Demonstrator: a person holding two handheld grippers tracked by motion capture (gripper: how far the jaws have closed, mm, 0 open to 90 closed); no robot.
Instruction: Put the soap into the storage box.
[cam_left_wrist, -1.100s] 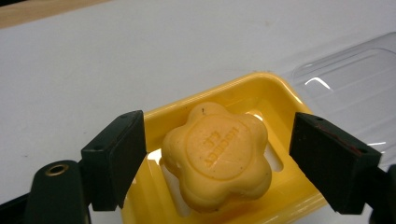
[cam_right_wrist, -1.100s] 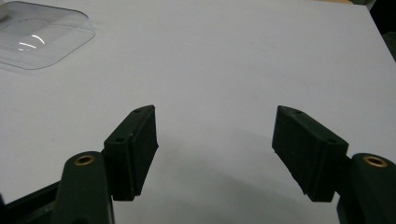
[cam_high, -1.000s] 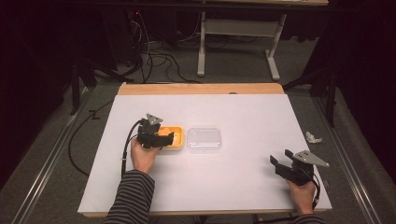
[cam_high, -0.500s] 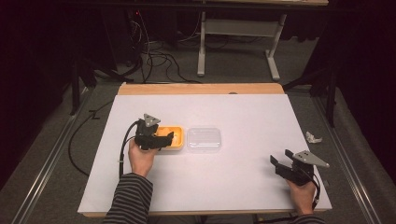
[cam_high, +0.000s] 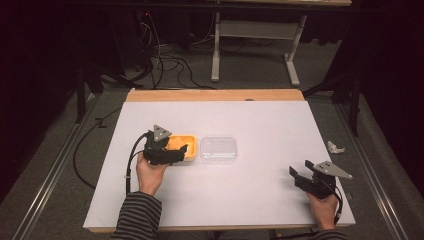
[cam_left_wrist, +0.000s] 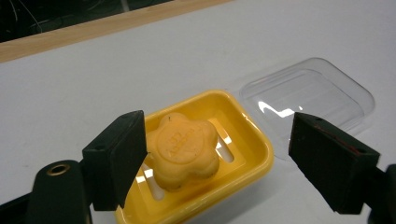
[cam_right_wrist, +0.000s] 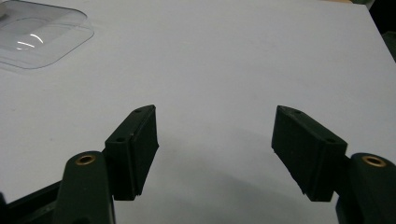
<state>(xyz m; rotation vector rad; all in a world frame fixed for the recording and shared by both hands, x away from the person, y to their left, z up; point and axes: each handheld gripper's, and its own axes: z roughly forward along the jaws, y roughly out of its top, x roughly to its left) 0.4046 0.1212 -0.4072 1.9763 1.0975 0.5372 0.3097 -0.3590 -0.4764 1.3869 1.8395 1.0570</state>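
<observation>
A yellow soap dish (cam_high: 187, 146) sits left of centre on the white table, and an orange flower-shaped soap (cam_left_wrist: 184, 149) lies in it. My left gripper (cam_high: 178, 152) hovers over the dish's near left end. In the left gripper view its jaws (cam_left_wrist: 217, 140) stand open, one pad close beside the soap and the other far off over the dish's (cam_left_wrist: 254, 154) right side. They have just been opening a little, with the soap between them but not pressed. The clear lid (cam_high: 218, 149) lies flat just right of the dish. My right gripper (cam_high: 300, 170) rests open and empty at the near right.
The lid (cam_right_wrist: 39, 39) lies far off to the upper left in the right gripper view, with bare white table (cam_right_wrist: 233, 56) around those jaws. A crumpled white scrap (cam_high: 335, 147) lies past the table's right edge. A wooden strip (cam_high: 215, 95) marks the far edge.
My left gripper has shifted slightly and risen a little over the soap dish. The right gripper, the dish and the lid have stayed where they were.
</observation>
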